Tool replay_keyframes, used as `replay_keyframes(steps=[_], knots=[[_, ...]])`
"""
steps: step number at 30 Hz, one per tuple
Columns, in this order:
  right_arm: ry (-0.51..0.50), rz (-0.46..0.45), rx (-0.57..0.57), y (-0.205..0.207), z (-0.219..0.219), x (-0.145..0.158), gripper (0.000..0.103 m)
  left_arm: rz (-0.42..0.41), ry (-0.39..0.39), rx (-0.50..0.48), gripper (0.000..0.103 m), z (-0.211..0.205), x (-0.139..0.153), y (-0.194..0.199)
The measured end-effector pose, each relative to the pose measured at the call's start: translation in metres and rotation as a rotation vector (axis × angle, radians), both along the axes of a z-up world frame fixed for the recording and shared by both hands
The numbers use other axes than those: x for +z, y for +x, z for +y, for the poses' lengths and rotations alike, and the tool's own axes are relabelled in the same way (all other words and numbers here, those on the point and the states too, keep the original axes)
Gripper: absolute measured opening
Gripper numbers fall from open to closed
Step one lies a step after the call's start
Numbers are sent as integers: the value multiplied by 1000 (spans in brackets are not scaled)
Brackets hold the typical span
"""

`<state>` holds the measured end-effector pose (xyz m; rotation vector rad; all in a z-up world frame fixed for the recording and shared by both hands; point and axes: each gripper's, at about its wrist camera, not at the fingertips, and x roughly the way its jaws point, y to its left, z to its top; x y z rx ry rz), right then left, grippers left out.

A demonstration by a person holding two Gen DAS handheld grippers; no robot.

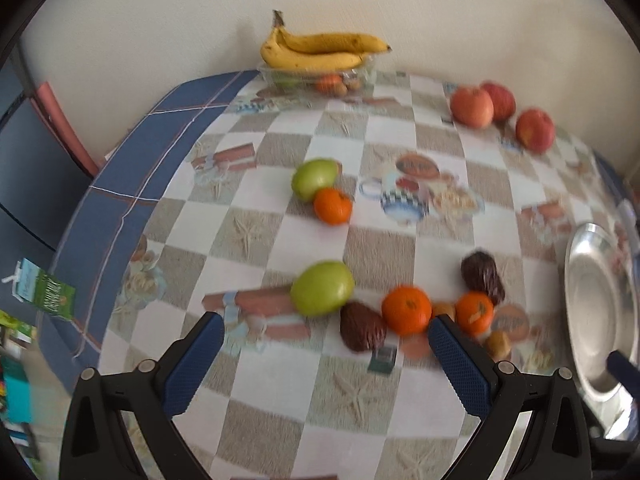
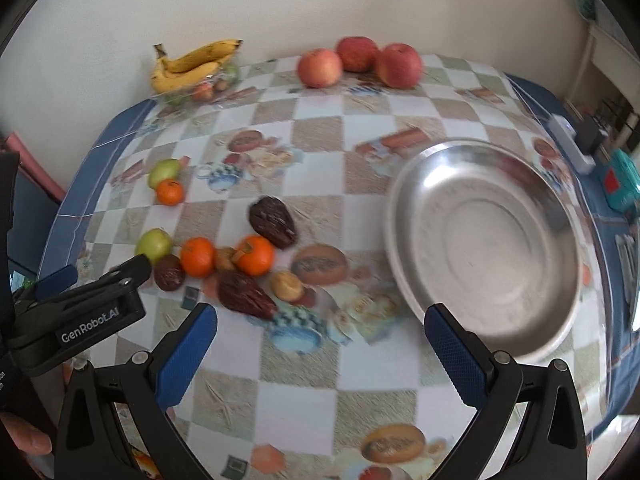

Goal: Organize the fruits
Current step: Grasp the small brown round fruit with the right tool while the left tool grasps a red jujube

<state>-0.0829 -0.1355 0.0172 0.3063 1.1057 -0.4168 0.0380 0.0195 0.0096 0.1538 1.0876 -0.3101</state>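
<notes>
My left gripper (image 1: 326,330) is open above the table, with a green apple (image 1: 322,289), a dark brown fruit (image 1: 362,327) and an orange (image 1: 406,309) just beyond its fingers. A second orange (image 1: 474,312) and another dark fruit (image 1: 482,278) lie to the right. Farther off sit a green apple (image 1: 315,178) and an orange (image 1: 333,205). My right gripper (image 2: 320,322) is open and empty, with the steel plate (image 2: 484,248) ahead on its right. The left gripper (image 2: 80,300) also shows at that view's left edge. Three red apples (image 2: 358,60) stand at the back.
A clear tray (image 1: 316,76) with bananas (image 1: 320,50) and small fruit sits by the wall. Small brown fruits (image 2: 285,285) lie among the oranges. A white power strip (image 2: 570,144) and a teal box (image 2: 618,184) lie at the table's right edge. A hand (image 2: 24,438) shows bottom left.
</notes>
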Motion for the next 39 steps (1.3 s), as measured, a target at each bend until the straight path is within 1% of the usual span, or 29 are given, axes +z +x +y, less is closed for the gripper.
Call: replay_keyframes(steps=[3, 5, 10, 13, 15, 17, 18, 20, 21, 22, 23, 25, 26, 27, 28, 29, 31, 32, 33, 36, 39], knots=[[-12, -4, 19, 12, 4, -2, 103, 33, -10, 39, 103, 7, -5, 11], [-23, -1, 16, 17, 4, -4, 103, 63, -11, 45, 103, 9, -8, 17], [14, 12, 47, 28, 2, -8, 103, 92, -83, 50, 103, 8, -8, 24], [-3, 0, 68, 34, 3, -5, 103, 110, -111, 66, 103, 9, -9, 29], [-7, -1, 62, 37, 1, -4, 103, 136, -100, 75, 103, 7, -14, 31], [-15, -1, 58, 40, -1, -3, 103, 155, -73, 65, 102, 3, -20, 31], [-23, -1, 57, 41, -1, -3, 103, 175, -74, 59, 101, 2, -23, 30], [-15, -8, 63, 43, -3, -3, 101, 190, -90, 63, 94, 3, -26, 30], [-4, -11, 65, 43, -3, -3, 96, 199, -92, 69, 93, 4, -28, 30], [7, -7, 66, 44, -4, -5, 88, 210, -91, 72, 91, 4, -31, 30], [19, 3, 70, 45, -5, -8, 83, 222, -93, 74, 87, 4, -34, 31], [47, 31, 85, 46, -6, -17, 64, 267, -114, 75, 82, 4, -42, 31], [61, 51, 88, 47, -6, -23, 62, 283, -120, 76, 78, 5, -45, 32], [67, 62, 86, 46, -6, -27, 58, 305, -127, 78, 76, 5, -48, 32], [74, 72, 85, 47, -7, -30, 53, 323, -136, 81, 72, 5, -51, 31], [85, 81, 89, 48, -7, -35, 50, 335, -143, 83, 66, 6, -53, 31], [95, 94, 92, 49, -7, -41, 44, 354, -152, 88, 62, 7, -56, 31], [98, 100, 93, 49, -7, -44, 42, 359, -155, 88, 56, 8, -57, 31], [103, 109, 92, 49, -8, -47, 39, 363, -160, 89, 54, 8, -58, 32], [133, 130, 86, 50, -9, -56, 32, 375, -185, 97, 52, 10, -60, 33], [139, 154, 74, 50, -10, -62, 32, 381, -189, 101, 52, 11, -60, 33]])
